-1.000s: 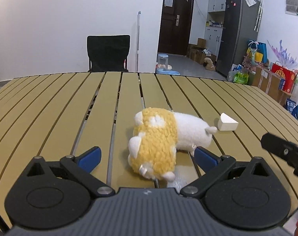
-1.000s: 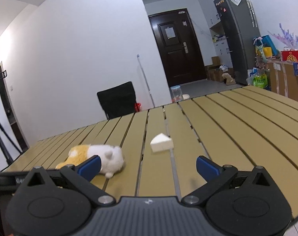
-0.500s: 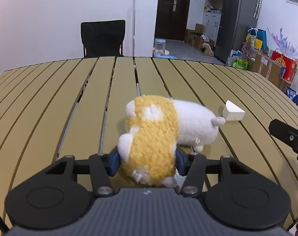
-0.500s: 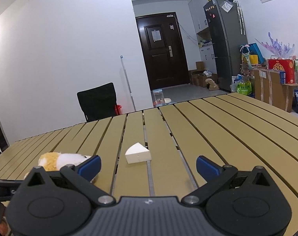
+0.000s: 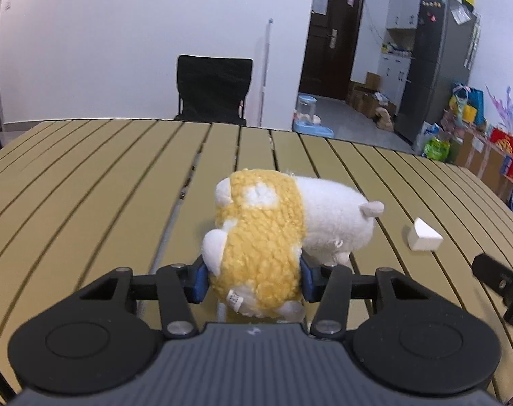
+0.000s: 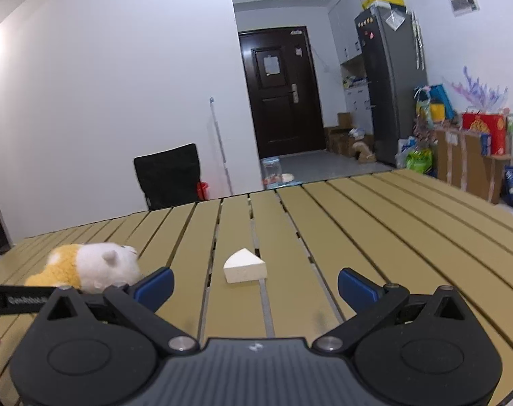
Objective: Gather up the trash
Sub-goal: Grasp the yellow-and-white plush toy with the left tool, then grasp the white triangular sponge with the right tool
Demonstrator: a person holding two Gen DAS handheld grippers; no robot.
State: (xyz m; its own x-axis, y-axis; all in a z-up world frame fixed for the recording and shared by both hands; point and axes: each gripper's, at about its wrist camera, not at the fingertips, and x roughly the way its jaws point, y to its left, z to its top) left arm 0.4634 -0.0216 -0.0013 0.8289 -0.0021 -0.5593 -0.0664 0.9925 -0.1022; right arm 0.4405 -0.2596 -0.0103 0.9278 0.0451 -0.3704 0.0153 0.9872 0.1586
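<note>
A: Plush toy point(image 5: 273, 233), yellow and white: clamped at its yellow half between the blue pads point(image 5: 198, 279) of the left gripper point(image 5: 253, 279). Its underside is hidden behind the gripper body; whether it rests on the slatted table point(image 5: 87, 182) or hangs just clear of it, cannot tell.

B: Small tag at its near end?

A: Present, print too small to read.

B: Second item?

A: White wedge-shaped piece point(image 6: 245, 266), lying on the table ahead of the right gripper point(image 6: 254, 282), between the lines of its two fingers but beyond their tips, not touching either. Material cannot be told. In the left view the same white wedge-shaped piece point(image 5: 423, 235) sits to the right of the toy, apart from it.

B: Right gripper state?

A: Fingers spread wide, nothing between them. In the left view only a black corner of it shows at the right edge.

B: Toy in the right view?

A: Plush toy point(image 6: 90, 267) partly covered by the left gripper's black bar; white head end visible.

B: Background?

A: Black chair point(image 5: 214, 89), dark door point(image 6: 283, 93), grey refrigerator point(image 6: 391, 81); floor clutter indistinct.
</note>
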